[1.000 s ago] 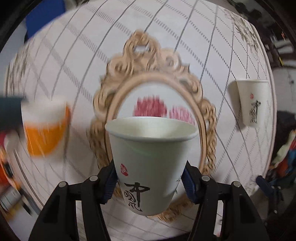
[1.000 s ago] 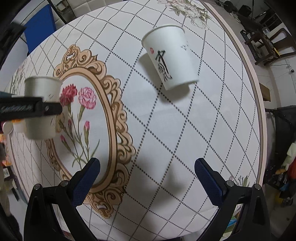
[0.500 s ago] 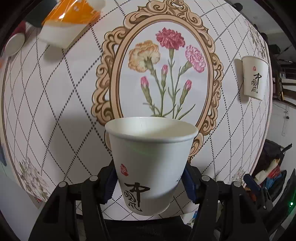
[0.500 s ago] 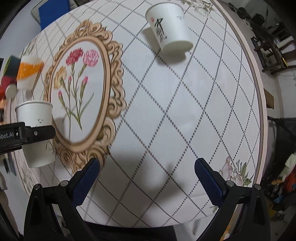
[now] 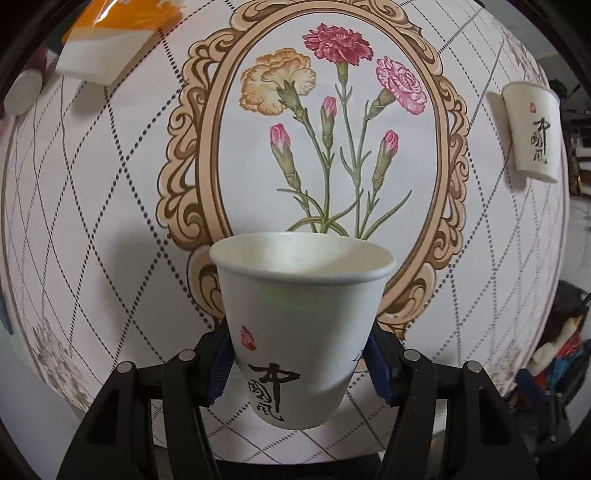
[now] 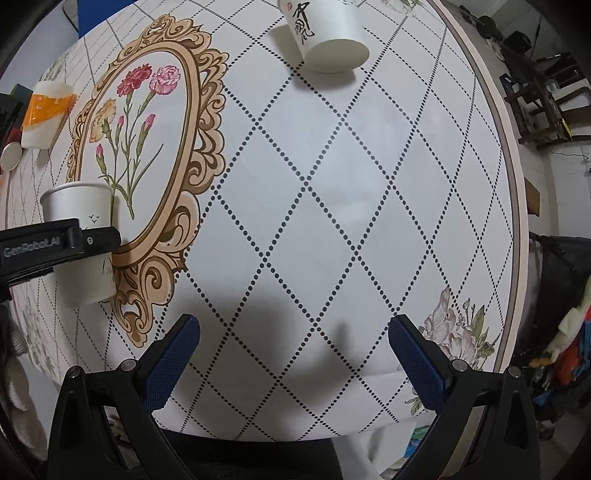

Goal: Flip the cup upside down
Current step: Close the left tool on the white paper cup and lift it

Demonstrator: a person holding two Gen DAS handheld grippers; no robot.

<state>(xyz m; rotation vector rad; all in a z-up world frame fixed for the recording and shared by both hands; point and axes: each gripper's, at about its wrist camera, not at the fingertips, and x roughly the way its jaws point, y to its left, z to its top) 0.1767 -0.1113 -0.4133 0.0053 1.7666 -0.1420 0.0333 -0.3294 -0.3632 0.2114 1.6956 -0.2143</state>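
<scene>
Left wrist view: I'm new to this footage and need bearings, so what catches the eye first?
A white paper cup with black calligraphy, mouth up, clamped in the left tool at bottom centre. Behind it, the tablecloth's ornate frame of carnations fills the middle. A second cup sits at the far right edge.

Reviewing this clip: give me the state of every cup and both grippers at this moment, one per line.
Held cup: gripped, rim toward the table, clear of it.
Second white cup: on the tablecloth, untouched; which end is up is unclear.
Orange-banded cup: on the table, untouched.
Left gripper: shut on the held cup.
Right gripper: open, holding nothing.
</scene>
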